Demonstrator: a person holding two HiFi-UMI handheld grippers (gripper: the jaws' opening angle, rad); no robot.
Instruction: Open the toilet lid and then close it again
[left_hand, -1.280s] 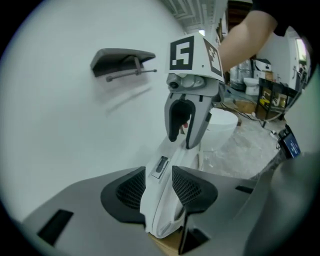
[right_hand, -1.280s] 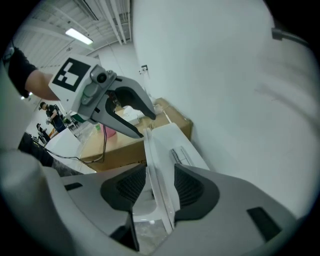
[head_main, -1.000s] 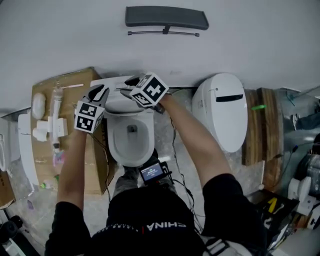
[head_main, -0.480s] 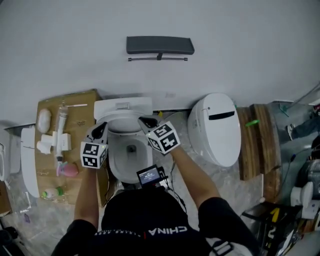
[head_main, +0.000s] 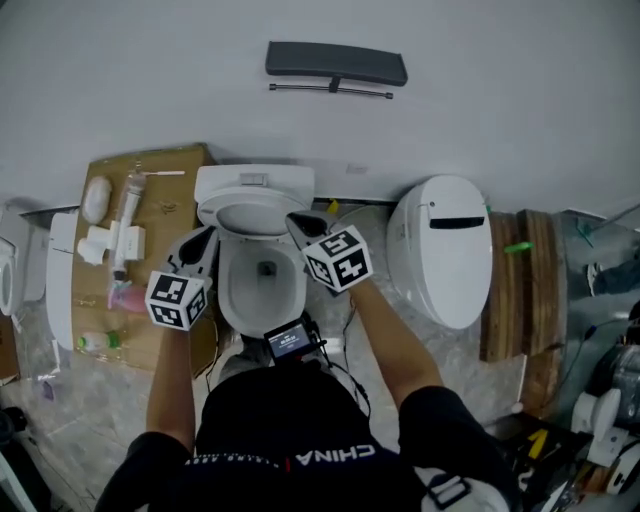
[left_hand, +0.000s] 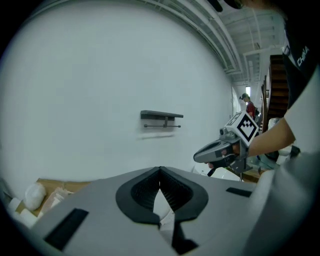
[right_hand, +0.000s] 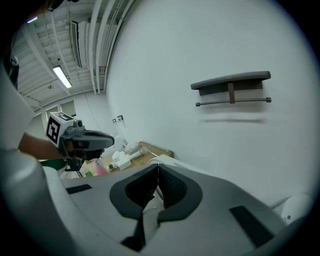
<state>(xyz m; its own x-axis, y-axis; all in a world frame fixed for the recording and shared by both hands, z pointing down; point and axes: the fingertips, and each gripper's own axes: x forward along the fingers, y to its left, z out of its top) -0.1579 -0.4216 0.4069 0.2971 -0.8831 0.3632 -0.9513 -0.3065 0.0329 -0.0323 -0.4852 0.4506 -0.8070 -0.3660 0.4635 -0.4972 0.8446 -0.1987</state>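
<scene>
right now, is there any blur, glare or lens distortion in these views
Head view: even soft light, sharp, no glare on the toilet. Left gripper view: heavy fisheye, dark corners, wall shelf crisp. Right gripper view: same fisheye, ceiling pipes bowed.

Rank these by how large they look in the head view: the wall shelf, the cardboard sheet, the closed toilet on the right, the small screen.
Largest to smallest:
1. cardboard sheet
2. closed toilet
3. wall shelf
4. small screen
</scene>
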